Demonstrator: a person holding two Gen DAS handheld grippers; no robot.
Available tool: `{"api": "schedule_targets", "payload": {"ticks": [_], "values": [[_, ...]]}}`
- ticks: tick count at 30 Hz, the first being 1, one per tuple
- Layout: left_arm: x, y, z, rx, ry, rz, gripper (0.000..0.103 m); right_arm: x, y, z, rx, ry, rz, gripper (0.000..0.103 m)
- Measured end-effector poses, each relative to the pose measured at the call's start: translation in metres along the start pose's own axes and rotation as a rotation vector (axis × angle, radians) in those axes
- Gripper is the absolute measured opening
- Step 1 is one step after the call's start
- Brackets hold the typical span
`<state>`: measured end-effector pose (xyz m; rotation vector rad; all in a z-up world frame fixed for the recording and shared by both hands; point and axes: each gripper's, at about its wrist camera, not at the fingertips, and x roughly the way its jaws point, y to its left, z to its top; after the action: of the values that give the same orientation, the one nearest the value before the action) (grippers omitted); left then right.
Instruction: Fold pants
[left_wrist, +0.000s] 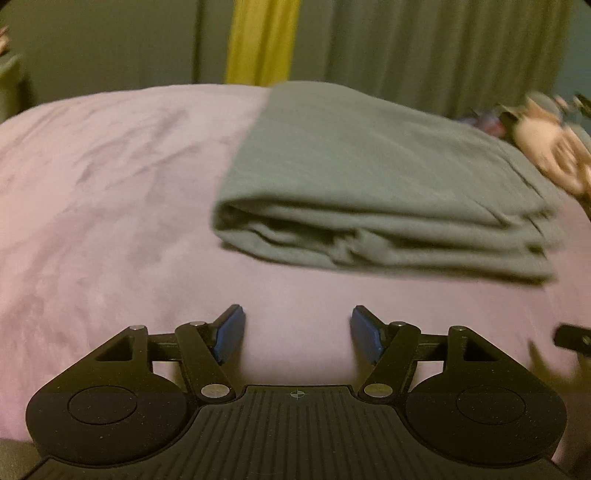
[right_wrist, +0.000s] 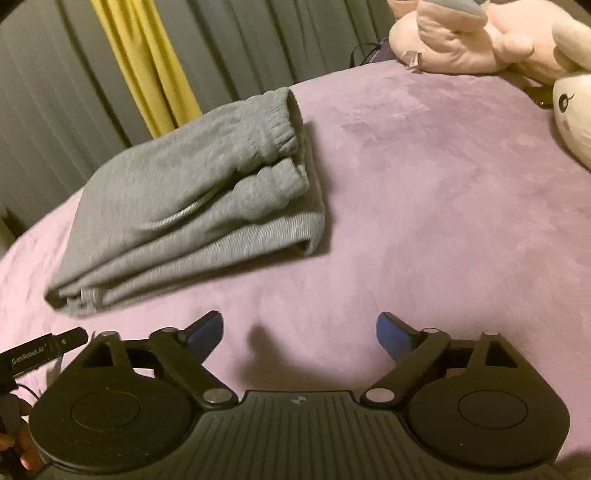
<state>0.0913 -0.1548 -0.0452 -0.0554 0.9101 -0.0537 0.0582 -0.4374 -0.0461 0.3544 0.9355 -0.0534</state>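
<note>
Two claws are held wide and empty above the bed (right_wrist: 424, 192); the pants (right_wrist: 192, 195) lie folded in a compact stack ahead-left of the right claw (right_wrist: 300, 334) and ahead-right of the left claw (left_wrist: 298, 332); folding is judged finished, only a tidying press or withdrawal being called for; inner layers are hidden, the left view blurred.

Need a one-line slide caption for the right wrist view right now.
Folded grey pants lie on the purple blanket, plush toys behind; open right gripper hovers empty.
</note>
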Motion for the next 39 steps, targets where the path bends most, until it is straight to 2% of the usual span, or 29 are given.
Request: {"api": "schedule_targets", "payload": {"ticks": [1, 3, 8, 12, 15, 19, 22, 27, 33, 39], "values": [[-0.004, -0.005, -0.003, 0.022, 0.003, -0.011, 0.074, -0.003, 0.001, -0.004, -0.007, 0.004, -0.017, 0.098], [-0.012, -0.014, -0.010, 0.066, 0.003, -0.028, 0.084, -0.007, 0.003, -0.007, -0.001, 0.011, -0.034, 0.098], [-0.031, -0.028, -0.014, 0.120, -0.004, -0.036, 0.089, -0.021, 0.017, -0.015, -0.010, 0.000, -0.087, 0.099], [-0.038, -0.023, -0.012, 0.097, -0.012, -0.041, 0.093, -0.037, 0.042, -0.023, -0.166, -0.089, -0.047, 0.099], [-0.040, -0.019, -0.009, 0.061, -0.015, -0.022, 0.094, -0.039, 0.059, -0.024, -0.275, -0.100, -0.015, 0.099], [-0.041, -0.014, -0.004, 0.023, -0.030, 0.006, 0.094, -0.036, 0.080, -0.022, -0.354, -0.118, -0.056, 0.099], [-0.041, -0.014, -0.004, 0.023, -0.053, 0.033, 0.094, -0.037, 0.091, -0.021, -0.402, -0.165, -0.058, 0.099], [-0.037, -0.009, -0.002, 0.003, -0.107, 0.040, 0.094, -0.031, 0.104, -0.013, -0.429, -0.219, -0.059, 0.099], [-0.034, 0.005, 0.001, -0.061, -0.183, 0.043, 0.094, -0.010, 0.106, -0.007, -0.411, -0.211, -0.055, 0.099], [-0.023, 0.002, 0.003, -0.034, -0.160, 0.052, 0.094, -0.004, 0.102, -0.007, -0.389, -0.252, -0.065, 0.099]]}}
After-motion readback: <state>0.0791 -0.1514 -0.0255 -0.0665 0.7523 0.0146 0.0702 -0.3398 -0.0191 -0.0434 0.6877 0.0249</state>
